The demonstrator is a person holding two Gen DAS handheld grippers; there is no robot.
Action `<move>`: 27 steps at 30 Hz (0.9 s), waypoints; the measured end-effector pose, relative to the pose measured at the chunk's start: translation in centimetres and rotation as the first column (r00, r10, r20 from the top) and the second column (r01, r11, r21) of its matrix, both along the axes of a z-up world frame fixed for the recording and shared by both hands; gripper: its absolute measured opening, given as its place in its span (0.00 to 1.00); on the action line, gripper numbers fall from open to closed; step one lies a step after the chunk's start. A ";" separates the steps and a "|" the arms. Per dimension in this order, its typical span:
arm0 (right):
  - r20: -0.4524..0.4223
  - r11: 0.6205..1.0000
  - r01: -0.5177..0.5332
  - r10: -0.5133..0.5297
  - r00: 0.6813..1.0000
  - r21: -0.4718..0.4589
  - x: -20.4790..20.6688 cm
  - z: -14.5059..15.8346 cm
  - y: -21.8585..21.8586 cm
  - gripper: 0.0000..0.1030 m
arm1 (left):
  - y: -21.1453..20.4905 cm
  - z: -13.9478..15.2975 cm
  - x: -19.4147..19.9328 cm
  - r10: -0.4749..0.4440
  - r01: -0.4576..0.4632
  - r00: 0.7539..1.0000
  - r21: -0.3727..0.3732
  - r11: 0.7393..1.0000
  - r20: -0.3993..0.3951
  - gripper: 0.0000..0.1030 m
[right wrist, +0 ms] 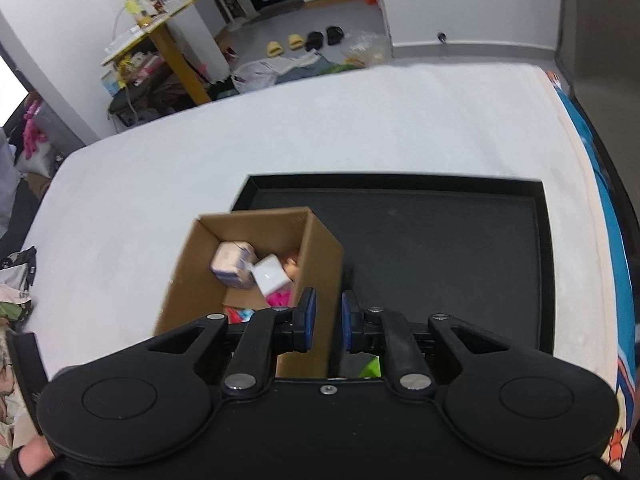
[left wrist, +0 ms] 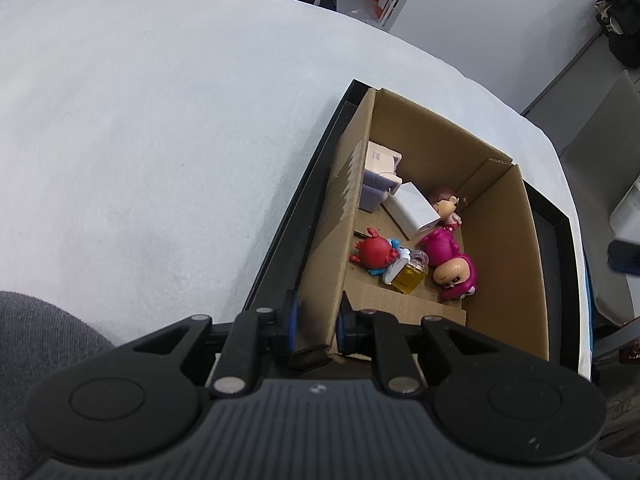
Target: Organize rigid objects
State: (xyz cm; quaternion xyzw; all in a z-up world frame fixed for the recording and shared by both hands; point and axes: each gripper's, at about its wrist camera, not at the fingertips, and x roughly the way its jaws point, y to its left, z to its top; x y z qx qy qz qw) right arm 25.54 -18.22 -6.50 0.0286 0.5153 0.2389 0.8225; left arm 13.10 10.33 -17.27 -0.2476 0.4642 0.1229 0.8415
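Observation:
An open cardboard box (left wrist: 500, 248) stands in a black tray (left wrist: 288, 232) on a white-covered surface. Inside lie a red crab toy (left wrist: 374, 256), a yellow perfume bottle (left wrist: 410, 278), two magenta dolls (left wrist: 454, 270), a white charger block (left wrist: 416, 210) and a pale purple packet (left wrist: 376, 184). My left gripper (left wrist: 318, 322) is shut on the box's near left wall. In the right wrist view the cardboard box (right wrist: 188, 272) sits at the left end of the black tray (right wrist: 440, 260), and my right gripper (right wrist: 327, 320) is shut on its right wall.
White cover (left wrist: 140, 140) stretches wide to the left of the tray. A green item (right wrist: 370, 368) shows just under the right gripper. A cluttered yellow table (right wrist: 160, 28), bags and slippers (right wrist: 284, 46) stand on the floor beyond. A grey sleeve (left wrist: 36, 340) is at lower left.

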 end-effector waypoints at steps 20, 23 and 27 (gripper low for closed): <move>-0.258 0.921 0.373 -0.391 0.884 -0.117 1.0 -7.0 -2.1 0.85 | 0.1 0.0 -0.1 0.003 -0.003 1.000 -0.008 1.000 0.005 0.17; -0.297 0.892 0.437 -0.450 0.842 -0.112 1.2 -8.0 -2.6 0.85 | 0.1 0.0 -0.2 0.005 -0.005 1.000 -0.009 1.000 0.006 0.17; -0.331 0.863 0.492 -0.501 0.799 -0.119 1.2 -9.0 -2.7 0.84 | 0.1 0.1 -0.2 0.006 -0.006 1.000 -0.010 1.000 0.008 0.17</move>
